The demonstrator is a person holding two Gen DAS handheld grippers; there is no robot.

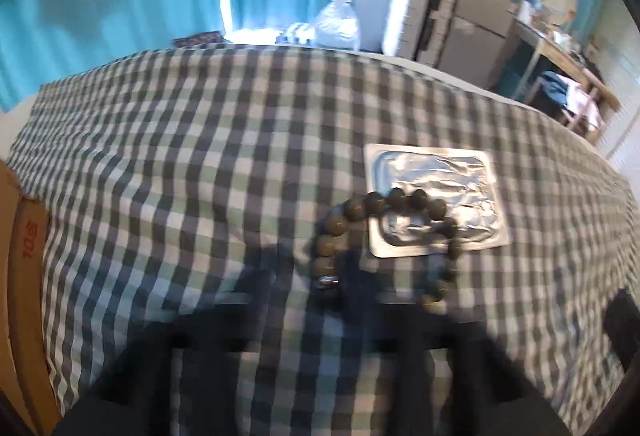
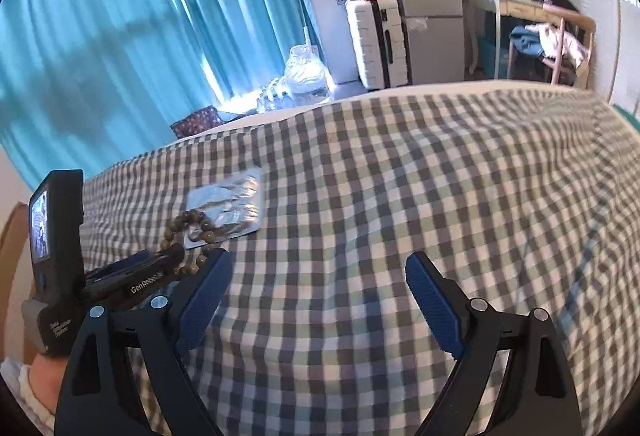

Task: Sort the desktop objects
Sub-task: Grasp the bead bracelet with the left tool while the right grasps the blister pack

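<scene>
A bracelet of dark brown beads lies on the checked cloth, partly over a silver foil packet. The left wrist view is blurred, and my left gripper shows only as dark smears at the bracelet's near side. In the right wrist view, the left gripper has its fingers together on the near part of the bracelet, beside the foil packet. My right gripper is open above bare cloth to the right of them, with nothing between its blue pads.
The checked cloth covers a wide soft surface. A cardboard box stands at its left edge. Beyond the far edge are a water jug, a white suitcase and a grey fridge. A hand holds the left gripper.
</scene>
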